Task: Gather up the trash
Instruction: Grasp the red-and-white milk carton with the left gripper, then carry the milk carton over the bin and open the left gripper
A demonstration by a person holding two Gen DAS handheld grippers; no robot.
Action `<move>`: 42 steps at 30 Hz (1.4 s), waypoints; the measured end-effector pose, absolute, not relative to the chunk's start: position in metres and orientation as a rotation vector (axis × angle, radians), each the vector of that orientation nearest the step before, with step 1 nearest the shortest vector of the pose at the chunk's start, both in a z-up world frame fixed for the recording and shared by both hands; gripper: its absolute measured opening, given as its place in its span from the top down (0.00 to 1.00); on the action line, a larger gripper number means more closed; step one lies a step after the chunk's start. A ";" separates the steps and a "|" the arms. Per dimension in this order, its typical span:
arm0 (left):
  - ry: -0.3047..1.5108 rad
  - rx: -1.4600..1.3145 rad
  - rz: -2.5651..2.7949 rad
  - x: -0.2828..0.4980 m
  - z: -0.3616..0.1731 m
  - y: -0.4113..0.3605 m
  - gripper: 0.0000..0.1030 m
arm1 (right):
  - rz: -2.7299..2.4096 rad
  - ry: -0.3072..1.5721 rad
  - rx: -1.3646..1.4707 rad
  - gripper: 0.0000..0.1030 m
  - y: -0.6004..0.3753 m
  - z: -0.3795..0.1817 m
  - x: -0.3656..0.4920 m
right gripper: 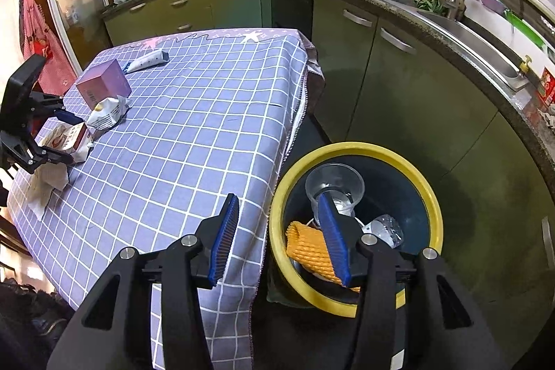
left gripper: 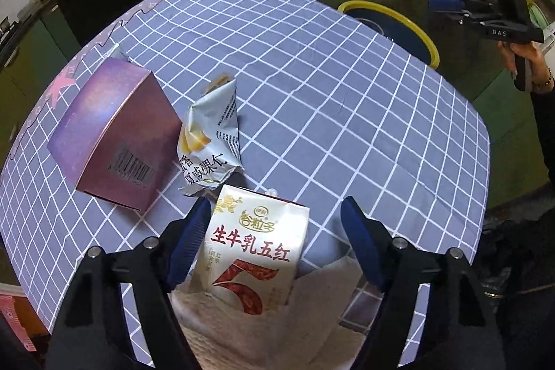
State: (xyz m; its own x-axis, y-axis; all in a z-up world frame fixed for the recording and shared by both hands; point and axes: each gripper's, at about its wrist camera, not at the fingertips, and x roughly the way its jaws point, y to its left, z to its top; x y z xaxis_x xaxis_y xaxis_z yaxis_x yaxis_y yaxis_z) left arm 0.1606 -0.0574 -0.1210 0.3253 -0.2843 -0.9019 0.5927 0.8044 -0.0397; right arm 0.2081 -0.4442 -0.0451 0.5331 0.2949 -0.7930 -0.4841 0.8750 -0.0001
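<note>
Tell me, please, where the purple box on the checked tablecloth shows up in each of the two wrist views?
Left wrist view: the purple box sits left of centre, beside the crumpled snack bag.
Right wrist view: the purple box is small, at upper left, near the table's far corner.
Shared landmark: the yellow-rimmed bin off the table's edge.

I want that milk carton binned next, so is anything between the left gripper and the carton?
Nothing visible is. The left gripper is open with the milk carton already between its fingers. The carton lies on a paper towel, and the crumpled snack bag sits just beyond it.
</note>
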 end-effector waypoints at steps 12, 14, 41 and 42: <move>1.087 0.338 -0.575 0.158 -0.116 -0.056 0.46 | 0.485 0.888 -0.234 0.54 -0.438 -0.043 0.203; 1.047 0.320 -0.566 0.154 -0.103 -0.054 0.49 | 0.484 0.884 -0.233 0.54 -0.439 -0.042 0.201; 0.798 0.270 -0.755 0.152 0.017 -0.177 0.51 | 0.415 0.806 -0.158 0.54 -0.495 -0.019 0.170; 0.797 0.274 -0.768 0.155 0.018 -0.186 0.51 | 0.404 0.802 -0.150 0.54 -0.503 -0.018 0.168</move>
